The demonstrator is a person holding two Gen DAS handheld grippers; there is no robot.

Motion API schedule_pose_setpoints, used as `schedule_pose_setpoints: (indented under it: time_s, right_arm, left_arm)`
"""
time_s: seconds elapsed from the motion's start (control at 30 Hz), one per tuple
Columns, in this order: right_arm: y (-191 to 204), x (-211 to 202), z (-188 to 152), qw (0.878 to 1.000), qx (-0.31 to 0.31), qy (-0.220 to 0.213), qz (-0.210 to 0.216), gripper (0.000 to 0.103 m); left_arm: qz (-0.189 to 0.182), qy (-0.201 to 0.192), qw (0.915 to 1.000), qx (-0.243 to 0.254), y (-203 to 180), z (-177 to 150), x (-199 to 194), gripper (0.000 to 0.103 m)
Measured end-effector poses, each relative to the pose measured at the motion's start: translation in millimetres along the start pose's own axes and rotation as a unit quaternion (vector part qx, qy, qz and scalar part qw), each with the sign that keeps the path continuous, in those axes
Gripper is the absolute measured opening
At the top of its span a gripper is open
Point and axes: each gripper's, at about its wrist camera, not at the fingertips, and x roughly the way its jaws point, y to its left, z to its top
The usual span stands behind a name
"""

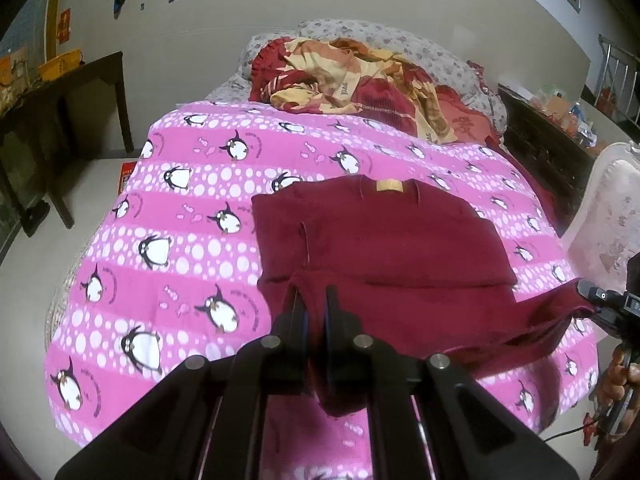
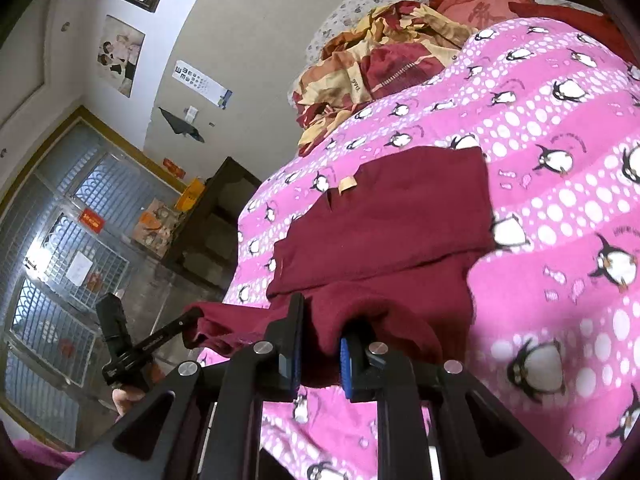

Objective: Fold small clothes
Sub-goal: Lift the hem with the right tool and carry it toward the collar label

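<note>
A small dark red garment (image 1: 384, 240) lies on the pink penguin bedspread (image 1: 180, 216), its sides folded in and a tan neck label at its far edge. My left gripper (image 1: 314, 300) is shut on the garment's near hem at its left corner. My right gripper (image 2: 320, 320) is shut on the same hem at the other corner, and the hem is lifted off the bed between them. The right gripper also shows at the right edge of the left wrist view (image 1: 600, 300). The left gripper shows at lower left of the right wrist view (image 2: 188, 320). The garment (image 2: 400, 216) spreads beyond my fingers.
A heap of red and yellow bedding (image 1: 352, 80) and grey floral pillows (image 1: 380, 36) lie at the head of the bed. A dark wooden table (image 1: 60, 112) stands to the left, a white upholstered chair (image 1: 608, 216) to the right.
</note>
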Motion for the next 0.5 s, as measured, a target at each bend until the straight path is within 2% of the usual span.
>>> schedule_pose_setpoints:
  time_s: [0.5]
  right_arm:
    - [2,23,43,1.0,-0.01,-0.019,-0.006,0.017]
  left_arm:
    - [-0.004,-0.009,0.9993,-0.037,13,38,25,0.006]
